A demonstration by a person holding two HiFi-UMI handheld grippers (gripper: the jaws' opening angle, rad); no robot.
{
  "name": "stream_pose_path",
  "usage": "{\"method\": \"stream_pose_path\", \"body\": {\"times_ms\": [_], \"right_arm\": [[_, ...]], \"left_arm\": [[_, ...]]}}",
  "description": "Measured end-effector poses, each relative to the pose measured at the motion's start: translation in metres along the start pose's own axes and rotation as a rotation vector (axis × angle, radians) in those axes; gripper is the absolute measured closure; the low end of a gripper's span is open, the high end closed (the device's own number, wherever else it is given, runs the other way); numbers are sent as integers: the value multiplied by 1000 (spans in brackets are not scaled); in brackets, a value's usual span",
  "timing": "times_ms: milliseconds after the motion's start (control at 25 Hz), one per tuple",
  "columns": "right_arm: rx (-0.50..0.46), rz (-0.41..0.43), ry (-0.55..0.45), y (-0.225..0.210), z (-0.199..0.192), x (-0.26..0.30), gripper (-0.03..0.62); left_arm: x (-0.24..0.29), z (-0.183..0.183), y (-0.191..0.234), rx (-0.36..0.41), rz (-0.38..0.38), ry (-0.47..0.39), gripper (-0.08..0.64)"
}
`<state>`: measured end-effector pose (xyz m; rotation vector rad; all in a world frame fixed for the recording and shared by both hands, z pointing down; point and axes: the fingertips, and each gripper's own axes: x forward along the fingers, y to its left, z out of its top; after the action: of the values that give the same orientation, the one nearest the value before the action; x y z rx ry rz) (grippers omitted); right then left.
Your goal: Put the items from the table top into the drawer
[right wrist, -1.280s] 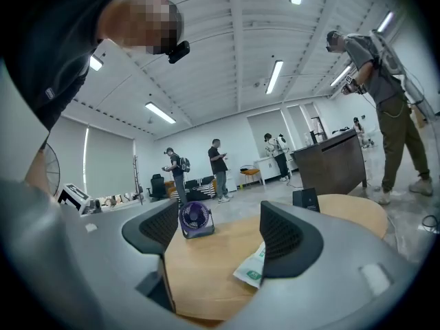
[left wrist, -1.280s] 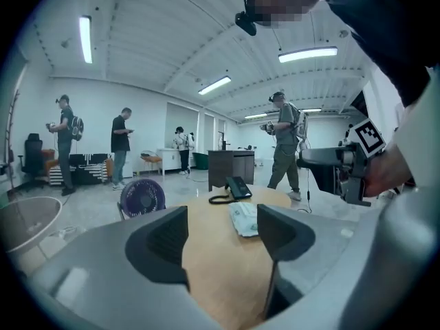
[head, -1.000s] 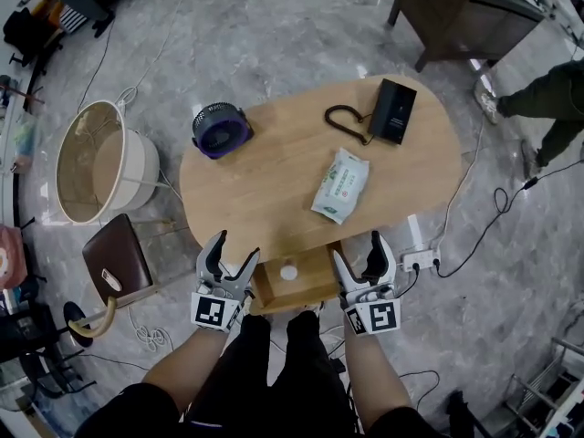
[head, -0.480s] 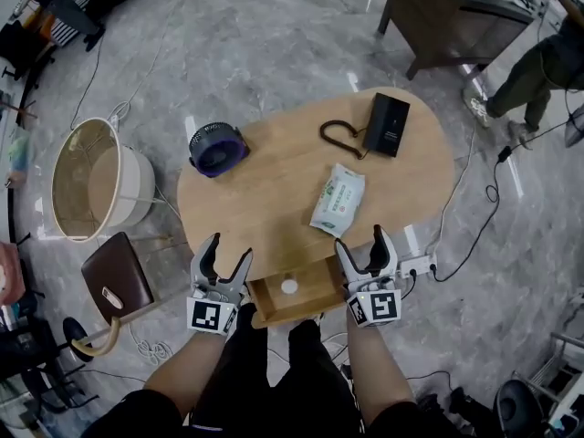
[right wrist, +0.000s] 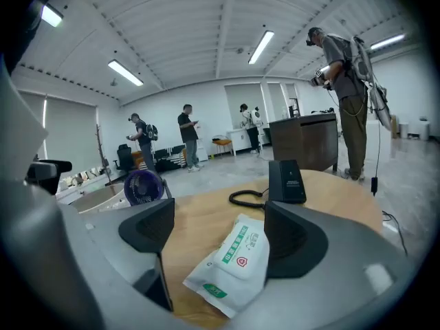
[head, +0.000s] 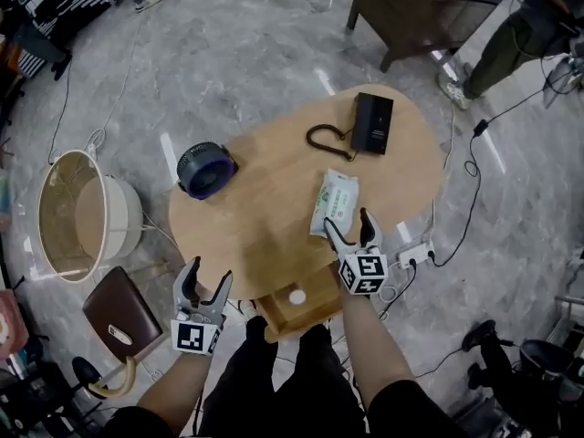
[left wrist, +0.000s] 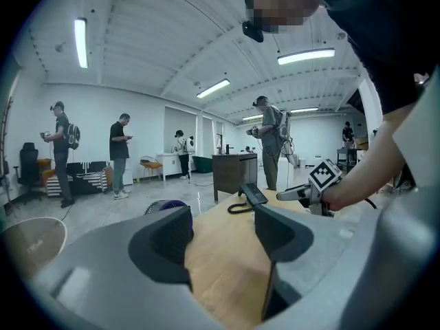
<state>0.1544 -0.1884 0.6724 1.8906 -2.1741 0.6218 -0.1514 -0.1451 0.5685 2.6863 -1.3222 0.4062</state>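
The white soft pack of wet wipes with green print (head: pixel 333 203) lies flat by the near edge of the oval wooden table top (head: pixel 265 213), between the spread jaws of the right gripper (head: pixel 348 223), which have just been opening and do not press it; the open wooden drawer (head: pixel 315 310) juts out below that edge. The left gripper (head: pixel 208 275) hovers off the near-left edge, jaws apart and empty; a black desk telephone (head: pixel 372 123) sits by the far edge, a purple round fan (head: pixel 204 170) at the left edge.

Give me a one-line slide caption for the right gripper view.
Right claw, jaws just opening wider, open around the white wipes pack on the wooden table; phone and fan beyond.
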Motion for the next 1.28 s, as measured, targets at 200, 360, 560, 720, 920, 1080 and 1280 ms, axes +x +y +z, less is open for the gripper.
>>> {"method": "stream_pose_path", "body": {"times_ms": [200, 360, 560, 720, 920, 1080, 1280], "right_arm": [[-9, -34, 181, -13, -38, 41, 164], [-20, -59, 372, -27, -78, 63, 144], [31, -82, 499, -46, -101, 78, 115], [153, -69, 548, -51, -116, 90, 80], [265, -62, 645, -55, -129, 101, 29], [231, -112, 719, -57, -134, 104, 21], [131, -224, 793, -59, -142, 105, 38]], "left_arm": [[-7, -11, 19, -1, -2, 26, 256], [-16, -26, 20, -31, -15, 48, 256], [-29, -37, 29, -58, -19, 69, 256], [-39, -47, 48, -69, 3, 83, 258], [-43, -62, 64, -88, 15, 111, 259], [-42, -71, 68, -112, 4, 126, 259], [-43, -78, 71, -119, -4, 151, 259]]}}
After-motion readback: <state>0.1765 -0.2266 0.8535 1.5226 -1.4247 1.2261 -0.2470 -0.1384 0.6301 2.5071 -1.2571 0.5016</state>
